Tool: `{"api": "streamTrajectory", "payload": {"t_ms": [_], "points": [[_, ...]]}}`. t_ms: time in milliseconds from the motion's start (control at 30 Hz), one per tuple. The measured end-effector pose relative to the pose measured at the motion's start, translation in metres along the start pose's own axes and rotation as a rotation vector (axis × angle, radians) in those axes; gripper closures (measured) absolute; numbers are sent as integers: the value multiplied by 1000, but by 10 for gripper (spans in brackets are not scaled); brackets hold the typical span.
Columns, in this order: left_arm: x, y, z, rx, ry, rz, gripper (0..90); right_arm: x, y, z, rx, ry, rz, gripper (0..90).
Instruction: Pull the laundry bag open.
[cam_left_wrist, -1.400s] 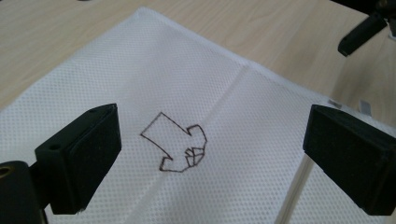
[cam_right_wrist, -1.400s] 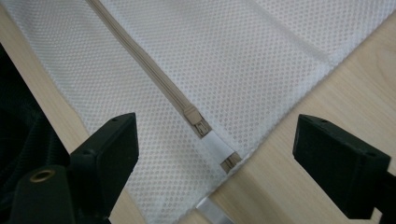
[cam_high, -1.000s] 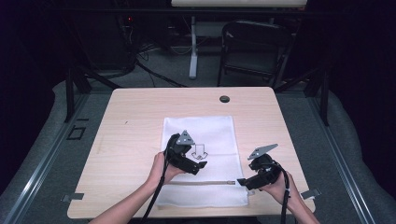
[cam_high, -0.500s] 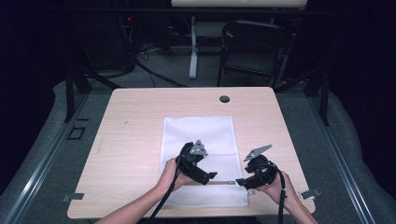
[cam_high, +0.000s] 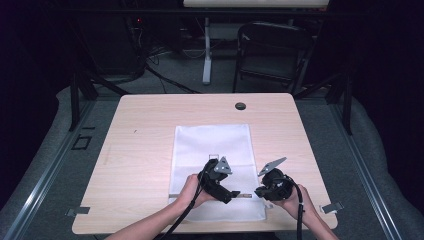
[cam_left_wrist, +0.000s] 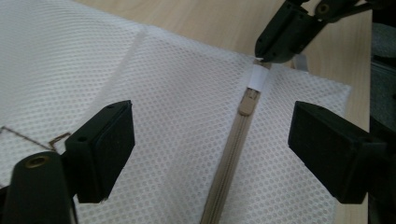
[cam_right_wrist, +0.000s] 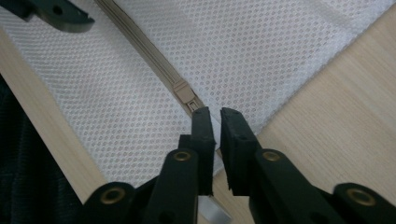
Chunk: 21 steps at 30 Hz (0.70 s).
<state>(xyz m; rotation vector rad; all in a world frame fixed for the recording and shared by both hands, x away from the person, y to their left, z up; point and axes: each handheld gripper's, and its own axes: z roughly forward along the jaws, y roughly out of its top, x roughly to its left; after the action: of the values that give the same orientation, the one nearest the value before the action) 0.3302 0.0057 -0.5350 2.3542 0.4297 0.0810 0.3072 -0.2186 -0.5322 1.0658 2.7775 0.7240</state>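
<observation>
Pinching the end of a mesh bag's zipper on the tabletop (cam_high: 150, 130).

Right claw (cam_right_wrist: 215, 122) having just closed, gripping the white tab (cam_left_wrist: 258, 77) at the end of the zipper (cam_left_wrist: 233, 154); left claw (cam_left_wrist: 210, 140) narrowing slightly but gaping wide, straddling the zipper pull (cam_left_wrist: 249, 100) of the white mesh bag (cam_high: 210, 145) just ahead, touching nothing.

Left gripper (cam_high: 235, 194): held in the left hand (cam_high: 192, 190), angled low toward the right, jaws wide apart, lately narrowing, nothing between the pads.
Right gripper (cam_high: 260, 192): cupped in the right hand (cam_high: 290, 200), pointing left, jaws just closed together, a thin gap showing.
</observation>
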Motion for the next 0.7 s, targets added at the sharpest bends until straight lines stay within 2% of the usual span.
{"api": "streamTrajectory", "payload": {"t_ms": [100,133,167,200,233,267,300,367,400,433,467,567,633,667,700], "points": [[-1,-1,6,4,-21,13,213,-1,-1,6,15,4,-12,900],[-1,-1,8,6,-26,16,267,-2,-1,8,23,8,-9,900],[-2,-1,10,10,-28,21,273,-3,-1,9,25,14,-11,900],[-2,-1,13,8,-40,18,317,-3,-1,11,28,8,-11,900],[-3,-1,15,7,-46,27,317,-3,-1,11,28,8,-11,900],[-4,0,17,14,-46,36,360,-3,0,14,35,14,-11,900],[-4,0,19,6,-66,42,360,-3,0,14,35,14,-11,900],[-7,1,23,13,-66,60,423,-3,0,16,44,10,-11,900],[-8,1,25,13,-83,62,436,-3,0,17,52,5,-17,900],[-8,1,28,15,-101,70,465,-3,-1,19,42,8,-2,900],[-10,1,33,40,-93,85,517,-4,-1,22,59,13,-4,900],[-12,0,39,29,-108,81,584,-5,-2,22,58,20,0,900],[-11,0,44,33,-112,84,618,-7,-5,22,35,32,29,900],[-11,0,44,33,-112,84,630,-7,-5,22,35,32,29,900],[-12,1,45,46,-104,86,651,-8,-7,22,18,42,52,900]]}}
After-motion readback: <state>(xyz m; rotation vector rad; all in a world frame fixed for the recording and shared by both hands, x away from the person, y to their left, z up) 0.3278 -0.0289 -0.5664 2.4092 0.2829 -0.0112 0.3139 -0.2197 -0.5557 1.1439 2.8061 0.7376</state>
